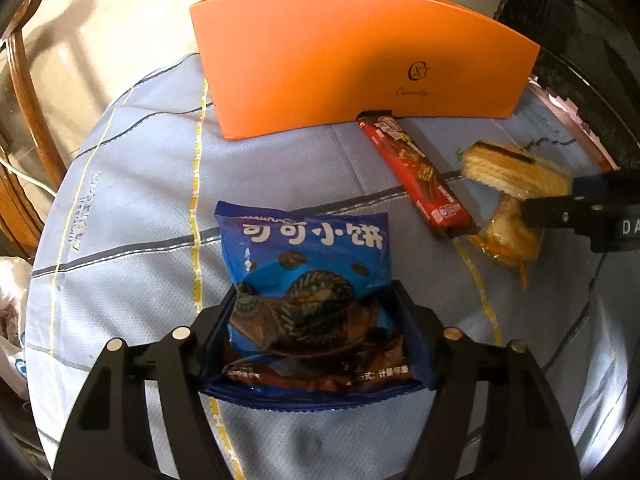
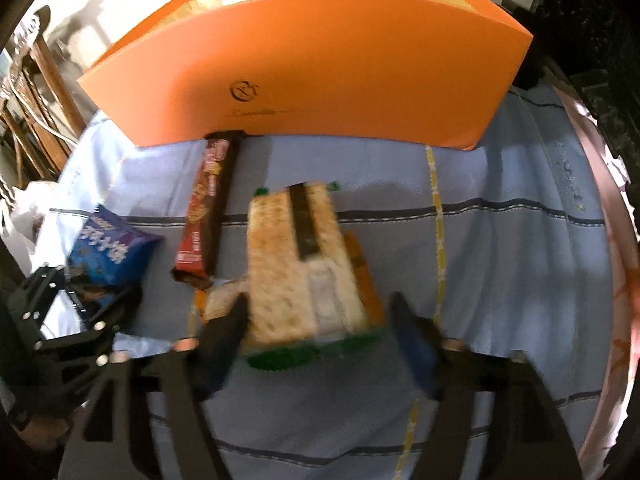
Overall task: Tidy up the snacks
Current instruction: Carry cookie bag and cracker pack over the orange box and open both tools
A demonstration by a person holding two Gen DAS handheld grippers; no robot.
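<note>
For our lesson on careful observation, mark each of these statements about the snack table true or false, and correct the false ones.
1. The blue cookie bag sits between the jaws of the left gripper. True.
2. The red snack bar is inside the orange box. False: it lies on the cloth, one end against the box's front wall.
3. The cloth is light blue with stripes. True.
4. The right gripper has nothing between its jaws. False: a pale cracker packet is between them.
</note>
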